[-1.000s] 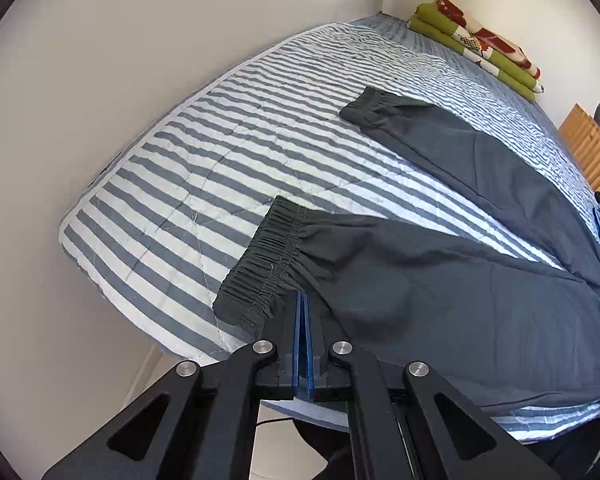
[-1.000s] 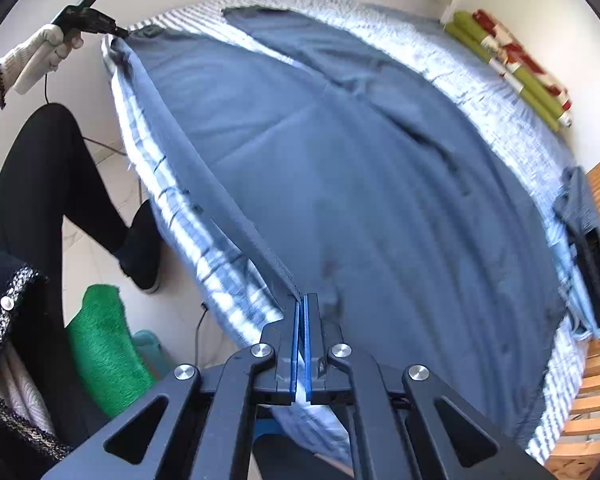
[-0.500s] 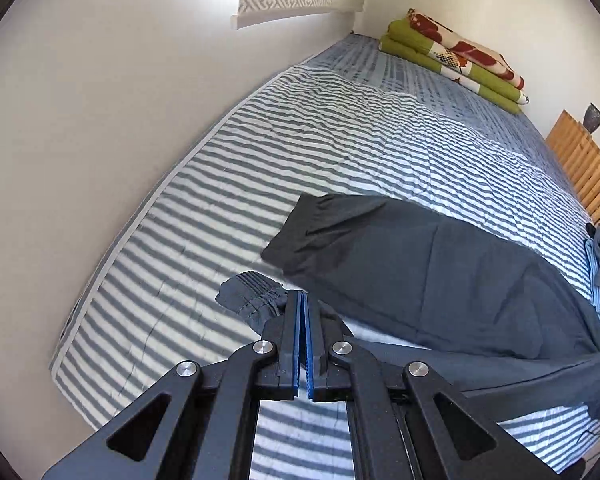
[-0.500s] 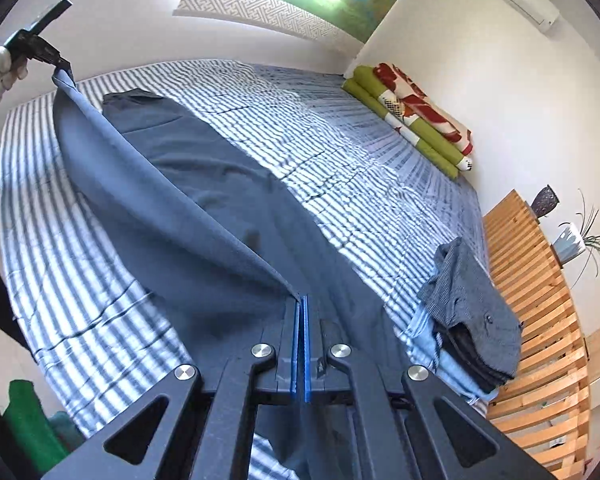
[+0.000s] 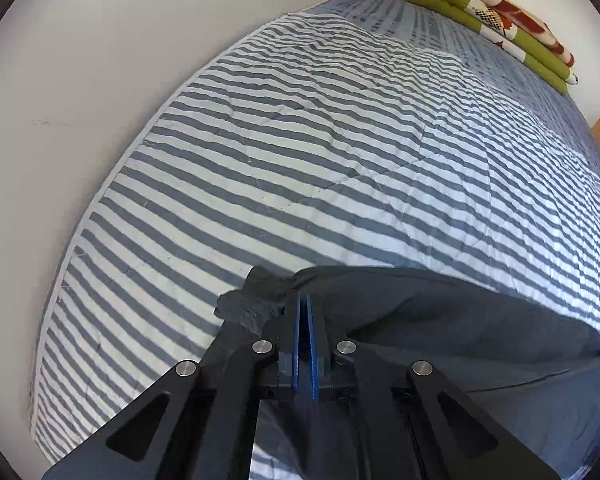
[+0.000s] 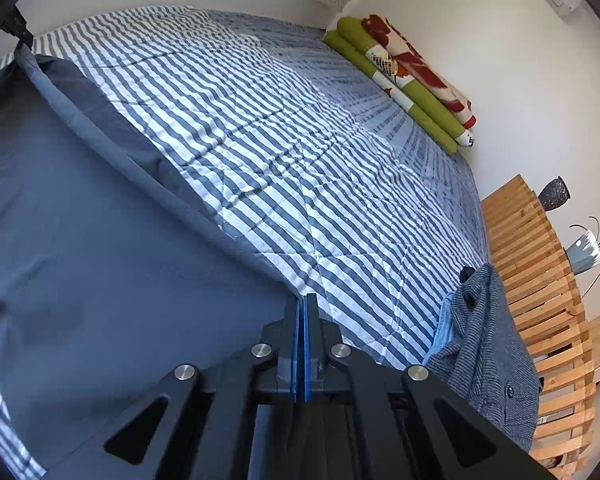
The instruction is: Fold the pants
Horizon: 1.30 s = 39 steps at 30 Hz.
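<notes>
Both grippers clamp dark grey pants [image 6: 100, 240] on a striped bed [image 5: 300, 160]: left gripper [image 5: 305, 300] pinches the bunched cuff, right gripper [image 6: 303, 300] the taut edge; a folded blanket [image 6: 404, 76] lies by the far wall

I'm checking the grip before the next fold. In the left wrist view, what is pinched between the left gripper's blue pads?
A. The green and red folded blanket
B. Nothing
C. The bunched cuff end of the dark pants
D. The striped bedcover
C: the left gripper is shut on the crumpled cuff of the dark pants, lifted over the striped bedcover.
</notes>
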{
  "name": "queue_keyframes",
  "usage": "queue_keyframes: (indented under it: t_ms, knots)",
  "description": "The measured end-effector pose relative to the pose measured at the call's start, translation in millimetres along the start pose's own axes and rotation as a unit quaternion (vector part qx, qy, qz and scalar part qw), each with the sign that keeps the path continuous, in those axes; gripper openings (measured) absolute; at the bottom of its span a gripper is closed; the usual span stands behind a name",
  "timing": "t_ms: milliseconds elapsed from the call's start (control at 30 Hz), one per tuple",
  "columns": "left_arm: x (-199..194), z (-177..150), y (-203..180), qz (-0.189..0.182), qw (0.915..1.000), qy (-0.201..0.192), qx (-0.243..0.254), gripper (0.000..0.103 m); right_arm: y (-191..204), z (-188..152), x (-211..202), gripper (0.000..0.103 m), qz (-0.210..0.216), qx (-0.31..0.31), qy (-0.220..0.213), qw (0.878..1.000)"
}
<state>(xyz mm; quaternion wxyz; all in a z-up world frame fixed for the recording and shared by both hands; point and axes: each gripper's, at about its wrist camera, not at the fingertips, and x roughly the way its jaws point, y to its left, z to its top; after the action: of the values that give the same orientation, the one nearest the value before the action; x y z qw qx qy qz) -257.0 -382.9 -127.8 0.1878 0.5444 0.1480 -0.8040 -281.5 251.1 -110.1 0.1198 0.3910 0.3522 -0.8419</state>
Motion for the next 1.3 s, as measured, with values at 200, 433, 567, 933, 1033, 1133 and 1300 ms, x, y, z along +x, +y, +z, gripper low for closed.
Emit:
queue_keyframes:
  t_ms: [200,433,567,933,1033,1133,1300]
  knots:
    - [-14,4,15,-0.028,0.9988,-0.040,-0.008,0.053,-4,2,60,0.001,-0.021,0.007,0.052,0.998]
    - [0,-47,42,-0.027,0.9994,0.006,0.021,0.053,0,-8,85,0.001,-0.025,0.006,0.078,0.997]
    - [21,-65,35,-0.040,0.9986,0.024,0.025,0.053,8,-7,87,0.001,-0.027,0.007,0.084,0.996]
    - [-19,-62,44,-0.008,0.9991,-0.038,0.020,0.029,-7,9,58,0.001,-0.028,0.023,0.063,0.997]
    - [-18,-58,56,-0.004,0.9995,-0.030,0.010,0.029,-7,18,54,0.001,-0.017,0.030,0.052,0.998]
    - [-2,-57,62,0.013,0.9998,-0.014,0.003,0.033,2,26,63,0.001,-0.025,0.029,0.048,0.998]
    - [-6,-60,60,0.040,0.9988,-0.027,-0.011,0.043,22,30,92,0.005,-0.027,-0.007,0.089,0.996]
